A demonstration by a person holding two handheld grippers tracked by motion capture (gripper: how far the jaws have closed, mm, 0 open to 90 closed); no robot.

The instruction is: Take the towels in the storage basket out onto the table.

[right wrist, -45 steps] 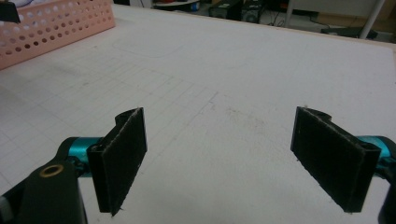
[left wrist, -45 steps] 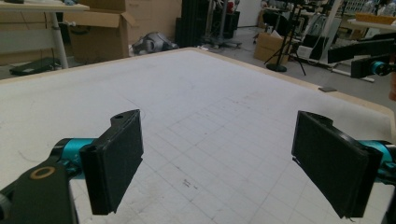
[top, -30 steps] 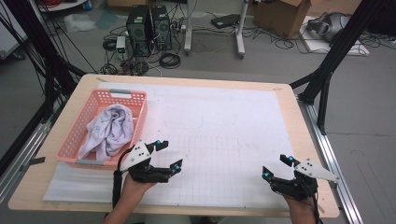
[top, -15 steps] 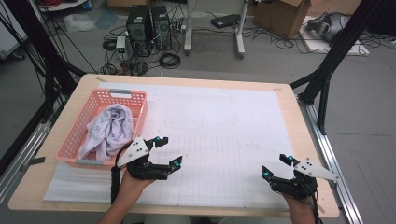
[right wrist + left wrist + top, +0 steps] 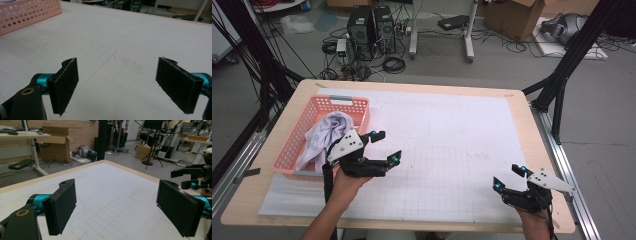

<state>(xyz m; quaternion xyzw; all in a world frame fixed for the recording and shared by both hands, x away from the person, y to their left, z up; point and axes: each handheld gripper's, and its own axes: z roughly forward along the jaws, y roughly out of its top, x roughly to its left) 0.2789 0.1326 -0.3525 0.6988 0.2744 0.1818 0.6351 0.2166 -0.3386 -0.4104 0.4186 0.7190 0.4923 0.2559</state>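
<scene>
Left hand-held gripper (image 5: 386,145) — jaws wide

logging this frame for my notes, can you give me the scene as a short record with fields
surface: wooden table covered by a white gridded mat
container: pink plastic basket at the table's left side
contents: crumpled white cloth inside the basket
left gripper: open, holding nothing, just right of the basket, near its front corner
right gripper: open, holding nothing, low over the mat near the table's front right corner
</scene>
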